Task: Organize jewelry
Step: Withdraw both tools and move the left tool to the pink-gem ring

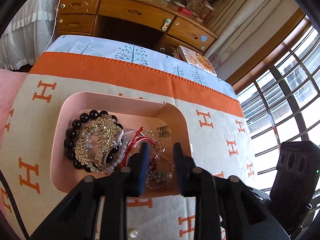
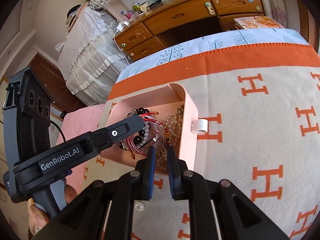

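Observation:
A pink box point(image 1: 124, 100) on the H-patterned blanket holds a black bead bracelet point(image 1: 71, 134), a gold rhinestone hair comb point(image 1: 100, 138), pearl strands, red cords point(image 1: 140, 140) and a small flower charm point(image 1: 163, 132). My left gripper point(image 1: 161, 150) is open, its fingers reaching down into the box over the red cords and clear beads. In the right wrist view the left gripper's arm point(image 2: 112, 134) reaches into the box point(image 2: 188, 120). My right gripper point(image 2: 161, 152) is open and empty at the box's near edge. A round pearl brooch point(image 2: 139, 206) lies on the blanket outside the box.
The blanket point(image 2: 260, 120) covers a table with a blue leaf-print cloth point(image 1: 120, 50) at the far side. A wooden desk point(image 1: 130, 14) stands behind. A book point(image 1: 200, 59) lies at the table's far corner. A white ring handle point(image 2: 201, 127) sticks out of the box's side.

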A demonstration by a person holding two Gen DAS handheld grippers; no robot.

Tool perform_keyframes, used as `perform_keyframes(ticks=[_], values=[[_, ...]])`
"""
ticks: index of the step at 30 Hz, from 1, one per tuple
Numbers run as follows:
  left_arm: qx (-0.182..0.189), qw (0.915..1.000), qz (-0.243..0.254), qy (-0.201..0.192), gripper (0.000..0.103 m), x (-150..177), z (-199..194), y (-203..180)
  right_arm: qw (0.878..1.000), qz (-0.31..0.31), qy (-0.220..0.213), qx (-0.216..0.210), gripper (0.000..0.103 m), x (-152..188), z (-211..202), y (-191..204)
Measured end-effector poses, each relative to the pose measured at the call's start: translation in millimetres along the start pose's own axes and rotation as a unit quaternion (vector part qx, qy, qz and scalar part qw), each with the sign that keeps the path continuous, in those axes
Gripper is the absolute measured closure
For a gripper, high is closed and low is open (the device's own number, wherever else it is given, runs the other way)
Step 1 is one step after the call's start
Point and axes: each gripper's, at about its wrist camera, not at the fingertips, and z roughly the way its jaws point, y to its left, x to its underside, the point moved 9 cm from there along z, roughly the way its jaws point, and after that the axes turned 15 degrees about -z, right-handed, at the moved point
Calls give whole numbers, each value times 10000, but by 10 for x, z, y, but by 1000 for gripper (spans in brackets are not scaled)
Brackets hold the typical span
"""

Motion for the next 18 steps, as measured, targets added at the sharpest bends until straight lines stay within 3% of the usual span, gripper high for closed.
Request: perform_keyframes(ticks=[2, 10, 12, 18], values=[[-126, 9997, 121, -150, 59, -3, -44, 18, 10000, -5, -90, -21, 81, 9, -56, 9], [-276, 9974, 499, -436, 55, 145, -413, 104, 9982, -454, -334, 184, 80, 130, -359, 193], [-289, 9971, 481, -511, 48, 202, -534, 168, 9973, -608, -333, 262, 80, 200, -411, 264], [-353, 9945, 468, -867, 39, 446, -978, 395, 9957, -853, -262, 230, 80, 525, -532, 474]])
